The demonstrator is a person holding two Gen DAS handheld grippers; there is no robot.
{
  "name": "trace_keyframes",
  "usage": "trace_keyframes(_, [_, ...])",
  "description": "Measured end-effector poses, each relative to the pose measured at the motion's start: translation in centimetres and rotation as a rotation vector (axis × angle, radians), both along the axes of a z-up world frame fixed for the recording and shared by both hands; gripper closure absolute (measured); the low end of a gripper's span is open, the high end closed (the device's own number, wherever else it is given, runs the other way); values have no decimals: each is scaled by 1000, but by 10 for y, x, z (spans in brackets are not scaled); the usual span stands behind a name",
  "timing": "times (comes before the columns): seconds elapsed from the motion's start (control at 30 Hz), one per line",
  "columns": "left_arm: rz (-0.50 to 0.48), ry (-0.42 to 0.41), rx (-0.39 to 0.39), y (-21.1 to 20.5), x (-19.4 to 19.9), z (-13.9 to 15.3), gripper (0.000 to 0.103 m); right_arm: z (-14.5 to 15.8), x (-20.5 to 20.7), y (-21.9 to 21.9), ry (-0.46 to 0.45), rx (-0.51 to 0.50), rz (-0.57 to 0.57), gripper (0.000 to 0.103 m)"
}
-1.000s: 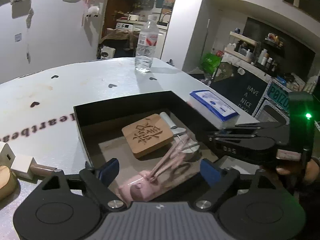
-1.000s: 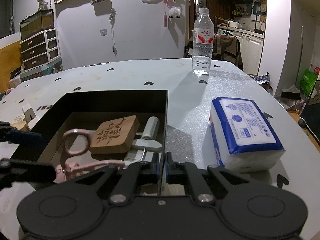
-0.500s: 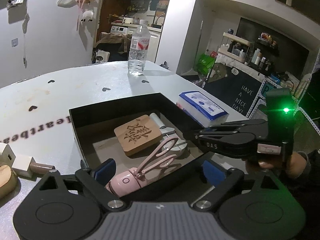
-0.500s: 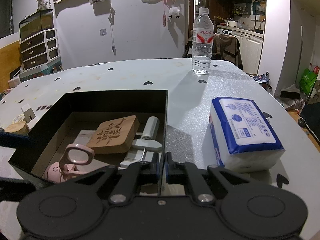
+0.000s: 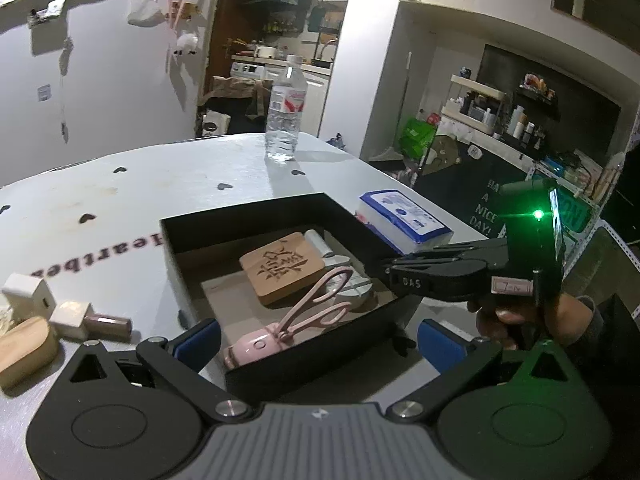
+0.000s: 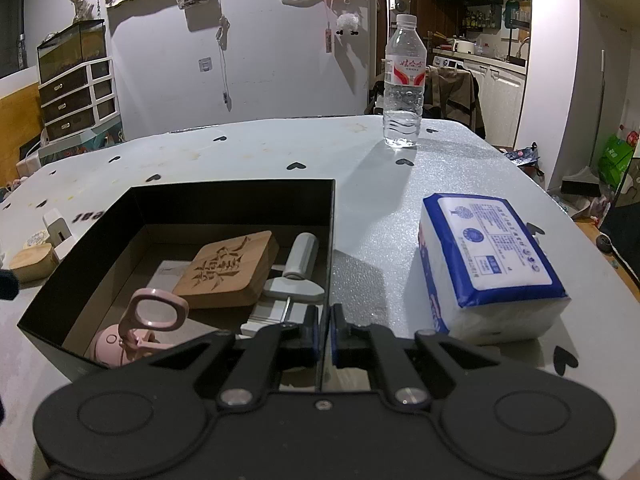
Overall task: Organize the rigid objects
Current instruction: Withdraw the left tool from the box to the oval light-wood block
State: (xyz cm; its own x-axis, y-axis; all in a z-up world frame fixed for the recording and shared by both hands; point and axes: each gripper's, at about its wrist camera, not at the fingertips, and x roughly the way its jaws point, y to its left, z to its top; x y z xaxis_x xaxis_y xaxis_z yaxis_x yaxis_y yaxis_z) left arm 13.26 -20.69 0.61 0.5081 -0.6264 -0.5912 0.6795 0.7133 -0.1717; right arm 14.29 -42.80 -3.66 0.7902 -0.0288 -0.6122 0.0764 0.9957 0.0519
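Observation:
A black open box (image 5: 256,220) (image 6: 240,192) stands on the white table. In it lie a carved wooden block (image 5: 282,266) (image 6: 230,270), a grey and white tool (image 5: 344,276) (image 6: 298,276) and a pink eyelash curler (image 5: 292,324) (image 6: 140,328) leaning in the near corner. My left gripper (image 5: 318,338) is open and empty, raised over the box's near wall. My right gripper (image 6: 325,338) is shut on the box's right wall; it also shows in the left wrist view (image 5: 436,272).
A blue and white tissue pack (image 6: 484,260) (image 5: 404,220) lies right of the box. A water bottle (image 6: 404,84) (image 5: 285,116) stands at the far side. A wooden piece (image 5: 24,350), white blocks (image 5: 30,294) and a small brown bottle (image 5: 108,324) lie left of the box.
My left gripper has let go of the pink eyelash curler, which now rests in the box, and has pulled back and up. The right gripper has kept its hold on the box wall.

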Motion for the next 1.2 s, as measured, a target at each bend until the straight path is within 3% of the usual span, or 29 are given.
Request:
trace_keyframes(0.23, [117,-12,-2,29,-4,-2,0,-1,0,0,-1,5,-2,97])
trace_keyframes(0.7, [463,-28,-4,108,15,-6,0,0,-1,1,-2,-1,-8,97])
trace_keyframes(0.87, [590,-25,40,119,37,-17,0,2,1,2,5,-5,-15,98])
trace_keyframes(1.2, [721,-8,113,119,81,-45,0,1,0,6,12,-20,-36,98])
